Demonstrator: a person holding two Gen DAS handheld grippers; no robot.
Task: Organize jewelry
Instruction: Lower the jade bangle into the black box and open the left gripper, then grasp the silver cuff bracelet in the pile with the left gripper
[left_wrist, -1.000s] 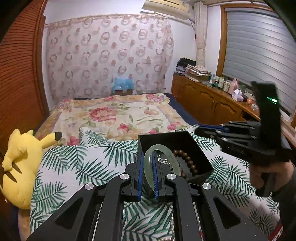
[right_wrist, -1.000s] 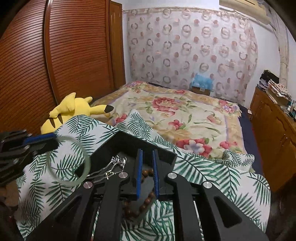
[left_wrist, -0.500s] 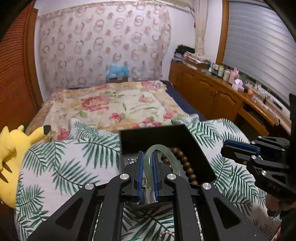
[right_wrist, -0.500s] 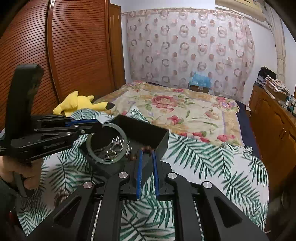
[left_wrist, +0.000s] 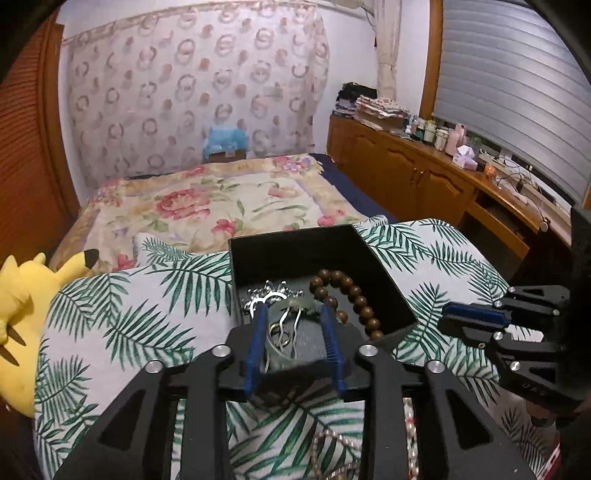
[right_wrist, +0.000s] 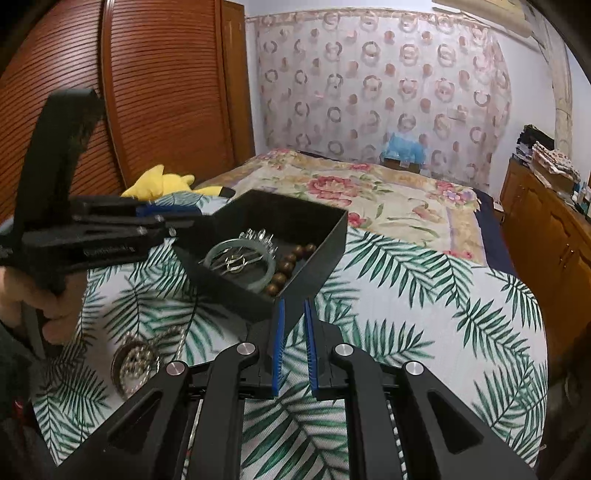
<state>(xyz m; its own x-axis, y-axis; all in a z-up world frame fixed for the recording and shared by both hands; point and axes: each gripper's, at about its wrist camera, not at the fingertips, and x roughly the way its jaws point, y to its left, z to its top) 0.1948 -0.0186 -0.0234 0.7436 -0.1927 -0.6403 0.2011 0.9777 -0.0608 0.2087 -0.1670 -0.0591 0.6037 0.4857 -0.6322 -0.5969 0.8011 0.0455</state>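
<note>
Jade-green bangle (right_wrist: 240, 264) lies flat inside the black box (right_wrist: 325, 254), resting on a silver hairpin (right_wrist: 236, 263) with a spiky crystal piece (right_wrist: 258, 236) behind it and a string of brown wooden beads (right_wrist: 286, 267) curling along its right side. The box sits on a palm-leaf print blanket (right_wrist: 424, 295), toward the blanket's far edge, where a floral bedspread (right_wrist: 369, 192) begins.

Seen from the left wrist, the left gripper (left_wrist: 295, 314) hangs over the box's near-left corner, its blue-lined fingers (left_wrist: 258, 332) spread wide, with the bangle (left_wrist: 295, 304) lying below and between them, gripped by neither. The hairpin (left_wrist: 284, 328) shows through the gap.

The right gripper (right_wrist: 294, 306) points at the box's near corner, its blue pads (right_wrist: 279, 332) drawn close with a narrow gap between them, pinching nothing; the bangle lies beyond the tips, inside the box. In the left wrist view this gripper (left_wrist: 476, 317) hangs just off the box's right side.

A coiled metal-bead chain (right_wrist: 136, 358) lies on the blanket near its left edge, outside the box. A yellow plush toy (left_wrist: 26, 314) sits at the blanket's left edge.
</note>
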